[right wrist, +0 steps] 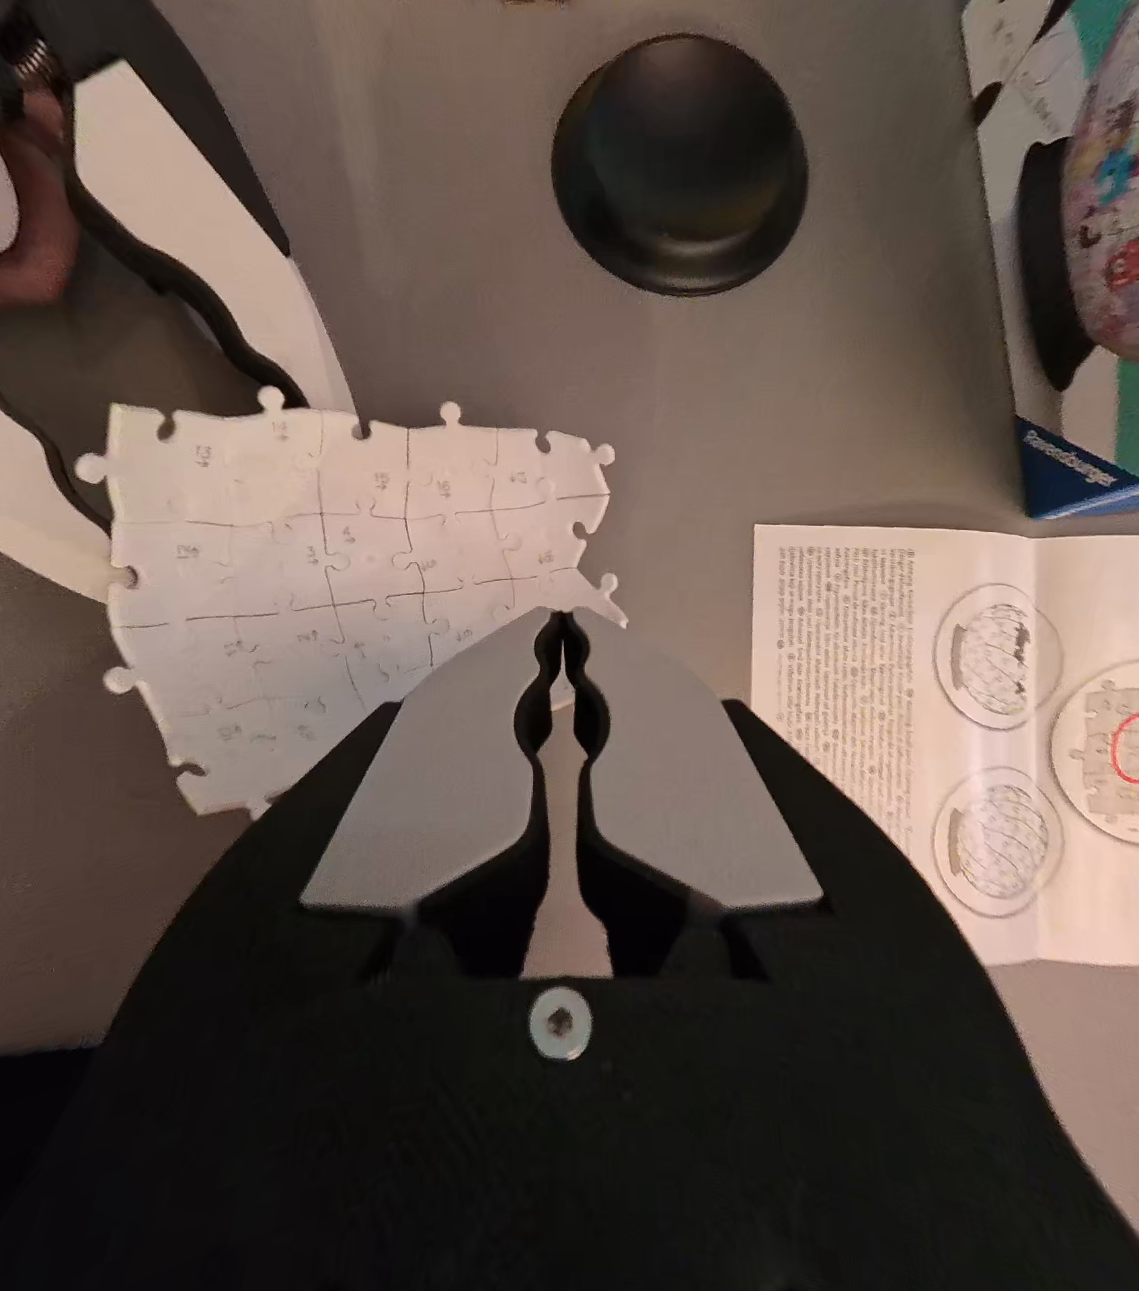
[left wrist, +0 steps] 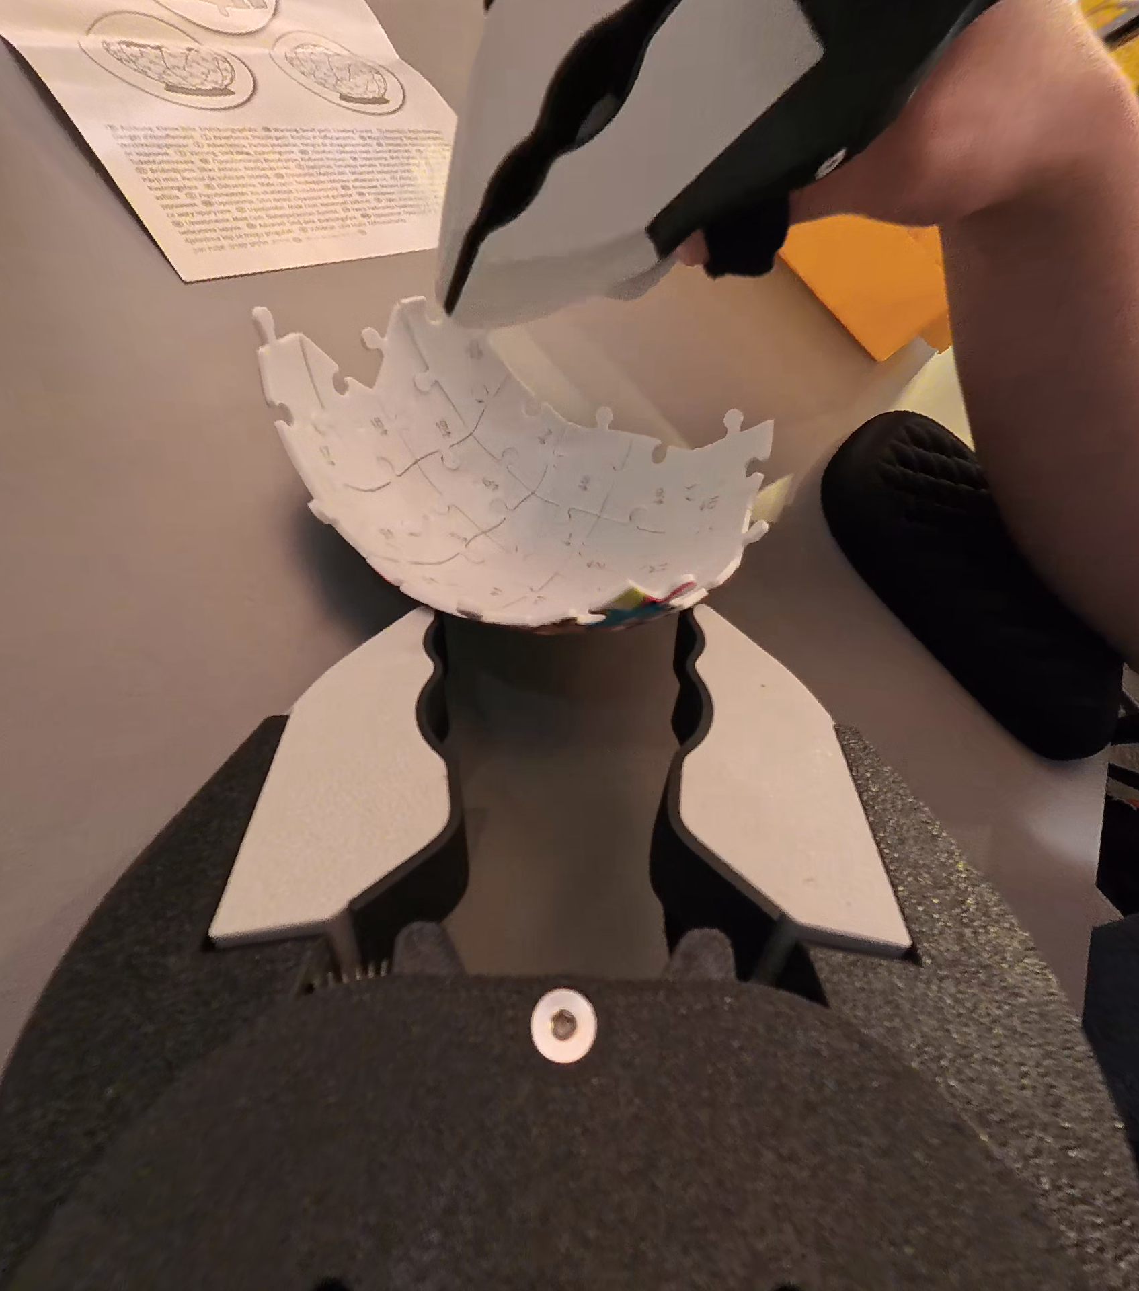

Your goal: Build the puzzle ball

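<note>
Left wrist view: the left gripper (left wrist: 558,615) stands with its two grey fingers spread wide apart and nothing between them. Just ahead of its tips sits the puzzle ball shell (left wrist: 518,503), a bowl-shaped section of joined white curved pieces seen from the inside, with a little coloured print showing at its near lower edge. It rests on the grey table (left wrist: 64,559). The right gripper (left wrist: 455,300) comes down from above, its tips together at the shell's far upper rim, held by a person's hand (left wrist: 741,237) in a black fingerless glove. Beyond and to the left of the shell lies the folded instruction sheet (left wrist: 259,140).

Right wrist view: the right gripper (right wrist: 561,618) has its fingers pressed together on the edge of the puzzle ball shell (right wrist: 315,580), pinching a rim piece at the shell's right side. The left gripper (right wrist: 99,447) shows beyond the shell at the upper left, its fingers parted. Ahead of the tips a black round stand (right wrist: 678,168) sits on the table (right wrist: 448,279). To the right of the fingers lies the instruction sheet (right wrist: 972,740), and past it the puzzle box (right wrist: 1111,279) with a coloured globe pictured on it.
</note>
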Demonstrator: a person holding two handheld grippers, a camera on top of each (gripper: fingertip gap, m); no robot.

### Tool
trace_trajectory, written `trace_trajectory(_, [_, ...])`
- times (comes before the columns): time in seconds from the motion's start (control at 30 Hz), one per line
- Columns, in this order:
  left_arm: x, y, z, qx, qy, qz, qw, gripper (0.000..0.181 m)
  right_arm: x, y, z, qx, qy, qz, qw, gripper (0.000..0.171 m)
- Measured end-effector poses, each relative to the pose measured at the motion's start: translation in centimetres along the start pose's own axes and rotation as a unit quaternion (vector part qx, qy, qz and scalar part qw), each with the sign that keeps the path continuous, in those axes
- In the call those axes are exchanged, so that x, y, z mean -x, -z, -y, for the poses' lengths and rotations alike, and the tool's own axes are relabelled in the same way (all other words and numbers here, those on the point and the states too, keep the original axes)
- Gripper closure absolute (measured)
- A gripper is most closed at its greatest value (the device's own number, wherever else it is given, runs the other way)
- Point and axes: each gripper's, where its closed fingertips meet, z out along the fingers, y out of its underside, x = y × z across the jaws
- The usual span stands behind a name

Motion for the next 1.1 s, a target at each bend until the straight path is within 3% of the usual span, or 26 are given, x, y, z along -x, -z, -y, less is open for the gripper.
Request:
trace_trajectory(0.83, [-0.5, -1.3, 0.9, 0.004, 0.001, -0.019, 1.0, 0.118, -1.0, -2.3, -3.2, 0.035, -0.113, 0.059, 0.991, 0.17])
trace_trajectory(1.1, [0.2, -2.3, 1.6, 0.0, 0.01, 0.004, 1.0, 0.117, -1.0, -2.4, -3.2, 0.082, -0.081, 0.02, 0.993, 0.17])
